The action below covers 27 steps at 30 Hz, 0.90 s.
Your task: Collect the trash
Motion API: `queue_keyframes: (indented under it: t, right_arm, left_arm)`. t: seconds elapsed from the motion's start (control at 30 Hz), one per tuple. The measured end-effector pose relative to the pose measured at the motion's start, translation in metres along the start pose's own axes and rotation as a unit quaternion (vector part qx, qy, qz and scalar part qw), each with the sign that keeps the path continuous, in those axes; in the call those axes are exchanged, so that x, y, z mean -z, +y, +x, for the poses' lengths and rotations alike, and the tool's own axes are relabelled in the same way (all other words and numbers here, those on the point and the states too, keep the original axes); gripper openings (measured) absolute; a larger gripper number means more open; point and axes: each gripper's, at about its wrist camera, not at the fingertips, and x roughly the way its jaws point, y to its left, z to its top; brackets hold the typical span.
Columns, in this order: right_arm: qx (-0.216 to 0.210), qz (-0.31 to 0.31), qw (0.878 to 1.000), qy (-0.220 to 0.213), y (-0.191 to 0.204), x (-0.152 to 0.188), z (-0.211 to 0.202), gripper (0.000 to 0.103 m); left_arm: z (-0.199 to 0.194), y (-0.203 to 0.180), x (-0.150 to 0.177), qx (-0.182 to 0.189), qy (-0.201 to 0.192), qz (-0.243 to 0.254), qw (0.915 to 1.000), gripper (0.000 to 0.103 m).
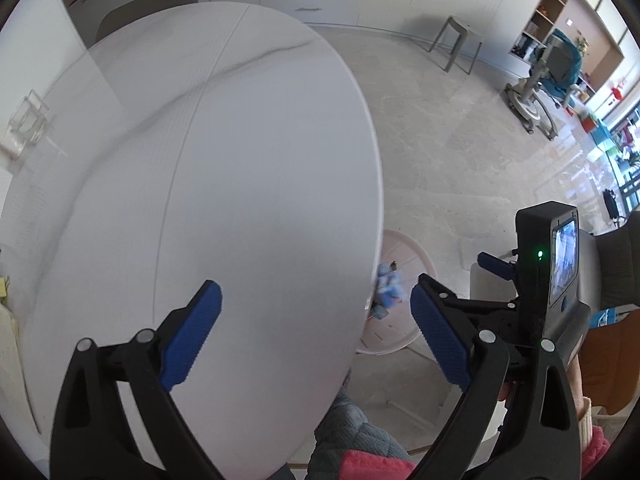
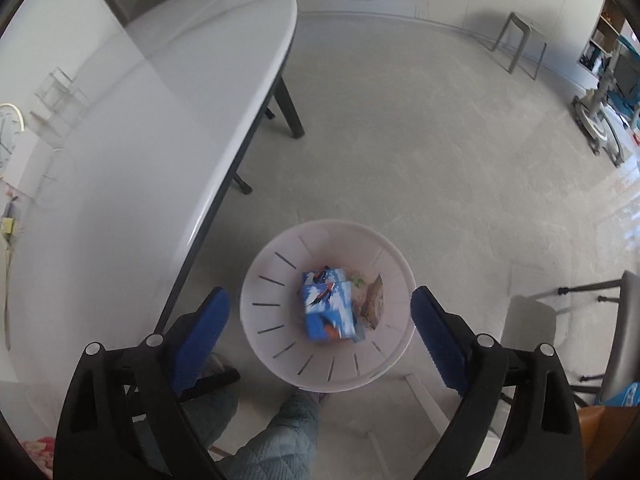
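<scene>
A white oval surface (image 1: 208, 184) on dark legs is standing over pale floor (image 2: 420, 152), drawers lining the far wall. The blue carton (image 2: 330, 306) is lying inside the pale bin (image 2: 280, 344) beside it. The left claw (image 1: 316, 336) and right claw (image 2: 320, 332) are both gaping wide, holding nothing.

Bin: a pale pink slotted waste basket (image 2: 326, 364) stood upright on the floor beside the table's edge.
Trash: a blue-and-white printed carton (image 2: 330, 306) lay tilted inside it, touching a brownish wrapper (image 2: 374, 300) at its right.
</scene>
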Motion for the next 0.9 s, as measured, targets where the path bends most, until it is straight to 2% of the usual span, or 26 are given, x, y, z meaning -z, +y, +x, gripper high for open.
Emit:
queue_keyframes:
  t: [0.1, 0.3, 0.57, 0.8, 0.9]
  right_arm:
    - [0.01, 0.024, 1.0, -0.004, 0.007, -0.003, -0.014, 0.101]
    - [0.029, 0.015, 0.998, -0.06, 0.047, -0.019, -0.079, 0.1]
    - [0.03, -0.025, 0.99, -0.137, 0.122, -0.038, -0.152, 0.101]
    - [0.014, -0.059, 0.977, -0.205, 0.178, -0.047, -0.2, 0.101]
    - [0.008, -0.071, 0.973, -0.218, 0.192, -0.049, -0.209, 0.101]
  left_arm:
    - [-0.001, 0.018, 0.005, 0.0, 0.004, -0.01, 0.9999, 0.091]
    - [-0.022, 0.049, 0.007, 0.002, -0.01, -0.029, 0.9995, 0.091]
    - [-0.082, 0.106, 0.011, -0.023, -0.077, -0.056, 0.9952, 0.091]
    - [-0.131, 0.152, 0.016, -0.063, -0.133, -0.082, 0.9856, 0.092]
    - [-0.143, 0.171, 0.022, -0.079, -0.148, -0.096, 0.9811, 0.092]
